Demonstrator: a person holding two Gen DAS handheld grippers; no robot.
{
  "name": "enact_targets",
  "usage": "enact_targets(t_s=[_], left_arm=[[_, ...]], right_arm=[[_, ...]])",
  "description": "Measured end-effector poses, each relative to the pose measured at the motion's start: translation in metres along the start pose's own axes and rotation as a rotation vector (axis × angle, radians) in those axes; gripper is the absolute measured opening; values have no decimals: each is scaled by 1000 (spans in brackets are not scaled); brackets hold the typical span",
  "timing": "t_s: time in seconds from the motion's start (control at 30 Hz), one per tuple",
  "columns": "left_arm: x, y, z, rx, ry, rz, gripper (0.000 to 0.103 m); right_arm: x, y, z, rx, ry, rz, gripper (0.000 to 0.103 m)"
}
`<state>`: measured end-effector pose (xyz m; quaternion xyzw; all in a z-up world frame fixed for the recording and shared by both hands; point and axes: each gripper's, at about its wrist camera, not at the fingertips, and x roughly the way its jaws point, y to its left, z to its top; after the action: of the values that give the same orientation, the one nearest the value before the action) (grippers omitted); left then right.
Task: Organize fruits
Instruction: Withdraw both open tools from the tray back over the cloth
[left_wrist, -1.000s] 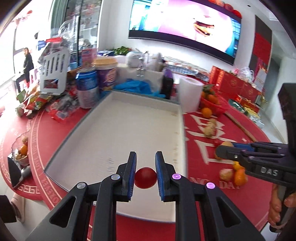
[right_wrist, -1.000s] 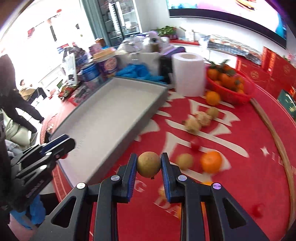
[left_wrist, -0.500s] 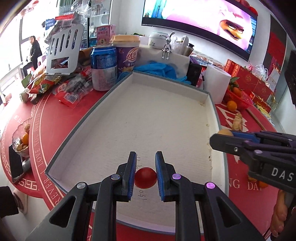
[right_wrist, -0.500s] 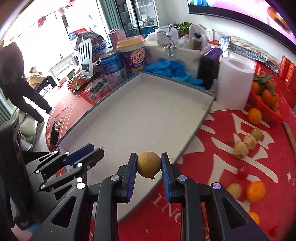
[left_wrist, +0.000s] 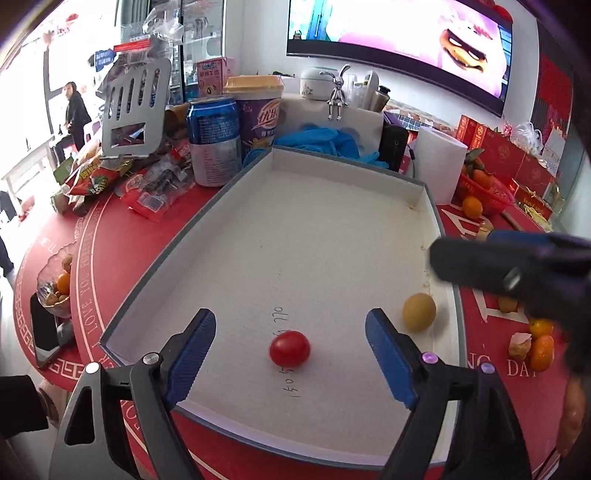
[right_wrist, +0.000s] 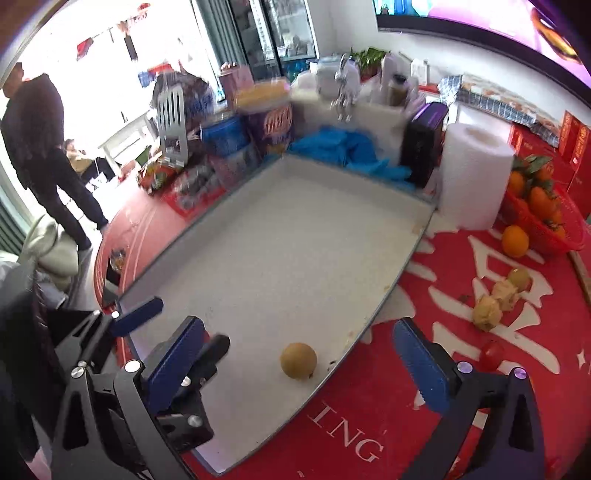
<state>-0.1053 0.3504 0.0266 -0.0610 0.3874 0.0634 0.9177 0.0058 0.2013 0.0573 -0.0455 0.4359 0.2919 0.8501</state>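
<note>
A small red tomato (left_wrist: 290, 348) lies on the floor of the white box lid (left_wrist: 332, 229), between the jaws of my left gripper (left_wrist: 291, 328), which are opening and no longer touch it. A yellow-brown round fruit (left_wrist: 418, 312) rests near the lid's right wall. In the right wrist view that same fruit (right_wrist: 298, 360) sits free inside the lid (right_wrist: 295, 236), between the opening jaws of my right gripper (right_wrist: 299, 345). More fruit lies loose on the red tablecloth: an orange (right_wrist: 514, 240), peeled pieces (right_wrist: 487, 317) and a red tomato (right_wrist: 491, 354).
Behind the lid stand a blue can (left_wrist: 212, 142), a purple cup (left_wrist: 258, 110), blue gloves (left_wrist: 321, 138), a black box (left_wrist: 395, 146) and a paper roll (left_wrist: 439, 166). Snack packets (left_wrist: 147, 188) lie to the left. A red basket of oranges (right_wrist: 543, 206) sits at the right. A person (right_wrist: 44, 147) stands beyond the table.
Both grippers opened and let go of their fruit: the red tomato and the yellow-brown fruit now lie on the lid's floor. Both hands moved further over the lid.
</note>
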Motion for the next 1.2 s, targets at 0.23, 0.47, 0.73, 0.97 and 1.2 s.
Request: enact_targets(t_s=[0.23,0.47,0.73,0.97,1.2], left_arm=[[-11,-18,4,30,-8,-18,86],[-28,-61,5,135,-25,-72,86],[-31,-128,3,266,-9,-158,86],[-26,-174,-17,382,16,-197,86],[-15,-191,-31,456,13,-182,86]], right_arm=[[-26,-25,-6,63,-48,-36,103],[-51,-69,-26,150,-59,-99,103],[-86,-135,-69,260,-45,-261,103],[-106,-195,-129,396,5,-384,103],[-108,-209,-163,392,25,-421,103]])
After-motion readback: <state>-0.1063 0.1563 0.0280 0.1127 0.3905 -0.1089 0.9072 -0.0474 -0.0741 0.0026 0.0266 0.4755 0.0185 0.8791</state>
